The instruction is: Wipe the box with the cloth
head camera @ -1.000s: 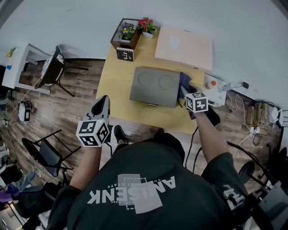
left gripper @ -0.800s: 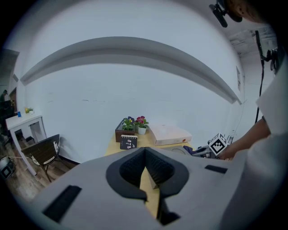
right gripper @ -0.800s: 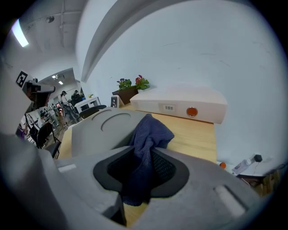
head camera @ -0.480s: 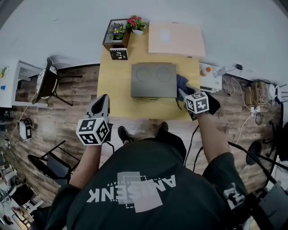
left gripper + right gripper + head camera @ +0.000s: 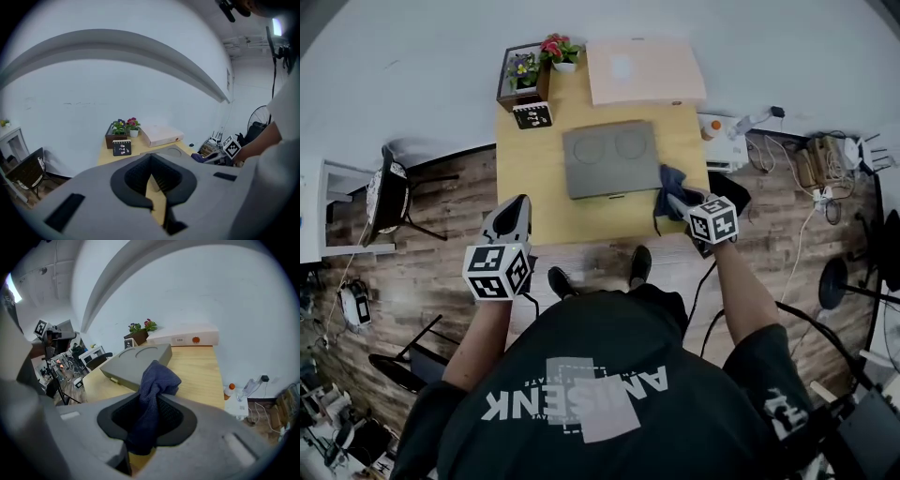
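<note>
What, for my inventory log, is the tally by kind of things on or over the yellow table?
Boxes: 2, the grey box and the pale pink box
Flower pots: 2, the wooden planter and the white pot
Black card: 1
Cloth: 1, clamped in the right gripper
Total: 6

Cloth (image 5: 157,380): dark blue fabric, soft, rough weave. Box (image 5: 609,159): matt grey, smooth. Surface (image 5: 530,187): pale wood, smooth finish.
</note>
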`<action>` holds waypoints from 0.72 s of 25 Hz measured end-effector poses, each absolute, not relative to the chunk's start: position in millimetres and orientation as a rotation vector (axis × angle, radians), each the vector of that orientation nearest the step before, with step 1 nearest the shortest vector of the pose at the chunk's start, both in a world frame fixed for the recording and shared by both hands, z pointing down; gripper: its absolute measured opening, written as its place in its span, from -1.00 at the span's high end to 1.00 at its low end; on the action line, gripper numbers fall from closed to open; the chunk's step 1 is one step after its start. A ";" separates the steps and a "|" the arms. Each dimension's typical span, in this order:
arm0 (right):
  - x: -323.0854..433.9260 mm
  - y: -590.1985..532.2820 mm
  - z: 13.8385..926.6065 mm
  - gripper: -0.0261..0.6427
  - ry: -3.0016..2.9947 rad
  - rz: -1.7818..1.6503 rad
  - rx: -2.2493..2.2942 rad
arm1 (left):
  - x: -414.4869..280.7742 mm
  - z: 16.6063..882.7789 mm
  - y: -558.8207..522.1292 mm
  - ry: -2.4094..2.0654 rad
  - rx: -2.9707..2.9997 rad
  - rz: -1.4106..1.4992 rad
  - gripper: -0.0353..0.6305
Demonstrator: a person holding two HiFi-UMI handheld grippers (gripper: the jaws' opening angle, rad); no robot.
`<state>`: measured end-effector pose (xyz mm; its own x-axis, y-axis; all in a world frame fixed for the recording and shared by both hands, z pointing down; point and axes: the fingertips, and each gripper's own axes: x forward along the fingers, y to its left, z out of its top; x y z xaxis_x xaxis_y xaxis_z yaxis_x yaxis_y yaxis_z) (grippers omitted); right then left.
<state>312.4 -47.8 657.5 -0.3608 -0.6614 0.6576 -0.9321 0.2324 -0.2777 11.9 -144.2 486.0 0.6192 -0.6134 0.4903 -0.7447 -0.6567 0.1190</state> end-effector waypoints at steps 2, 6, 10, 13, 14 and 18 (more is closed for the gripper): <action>308.3 -41.4 655.3 0.62 -2.099 0.922 1.483 | 14.9 485.4 -148.1 -1.065 2.554 0.599 0.89; 301.5 -28.3 647.6 0.62 -2.093 0.934 1.506 | 20.0 483.0 -155.2 -1.013 2.591 0.584 0.89; 309.1 -20.0 630.7 0.62 -2.067 0.922 1.572 | 22.0 476.9 -158.5 -0.970 2.624 0.544 0.89; 314.9 -18.3 614.9 0.62 -2.049 0.928 1.679 | 18.7 472.7 -163.1 -0.940 2.636 0.523 0.89; 315.6 -18.2 610.5 0.62 -2.040 0.927 1.713 | 16.3 471.6 -165.2 -0.932 2.640 0.519 0.89; 311.6 -15.6 599.9 0.62 -1.973 0.914 1.823 | 3.1 469.9 -171.1 -0.874 2.668 0.525 0.89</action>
<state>311.6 -15.6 599.9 -0.1475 -0.7765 0.6125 -0.9695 -0.0091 -0.2450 3.1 -171.1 469.9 0.7503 -0.5080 0.4230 -0.6118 -0.7761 0.1531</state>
